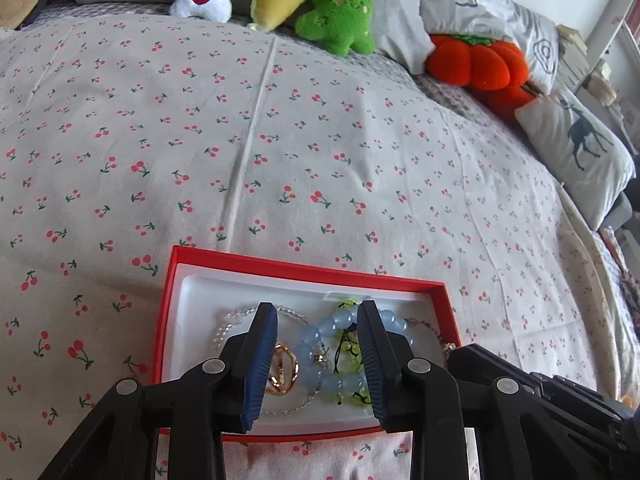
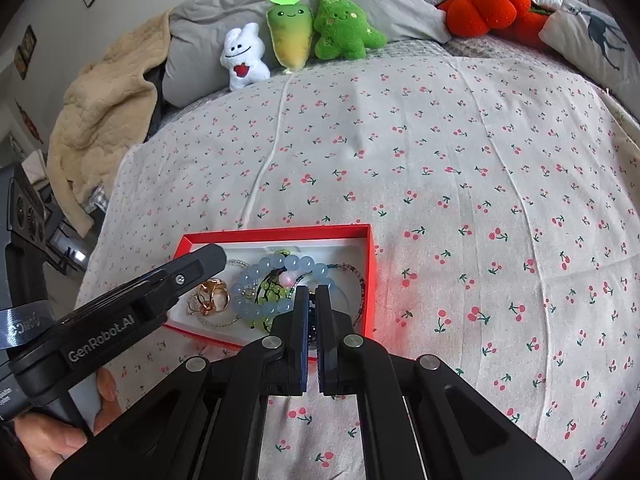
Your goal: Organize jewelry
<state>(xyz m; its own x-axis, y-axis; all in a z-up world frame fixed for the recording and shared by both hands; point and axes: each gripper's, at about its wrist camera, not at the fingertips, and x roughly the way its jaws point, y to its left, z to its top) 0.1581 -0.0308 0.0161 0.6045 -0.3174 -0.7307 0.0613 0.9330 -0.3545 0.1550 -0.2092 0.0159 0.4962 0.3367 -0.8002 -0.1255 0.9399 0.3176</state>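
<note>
A red jewelry box [image 1: 172, 304] with a white liner lies on the cherry-print bed; it also shows in the right wrist view [image 2: 370, 264]. Inside are a blue bead bracelet [image 1: 316, 340] [image 2: 256, 270], a green bead piece [image 1: 350, 352] [image 2: 272, 294], gold rings [image 1: 284, 372] [image 2: 212, 298] and a clear bead strand [image 1: 228, 320]. My left gripper [image 1: 316, 308] is open above the box, holding nothing. My right gripper [image 2: 313, 289] hangs over the box's near right part with its jaws almost together; dark beads [image 2: 313, 330] show between the pads.
The bedspread [image 2: 480, 200] spreads out beyond and right of the box. Plush toys [image 2: 296, 36], an orange pumpkin cushion [image 2: 484, 4] and pillows [image 1: 580, 148] line the far edge. A beige blanket [image 2: 104, 120] hangs at the far left.
</note>
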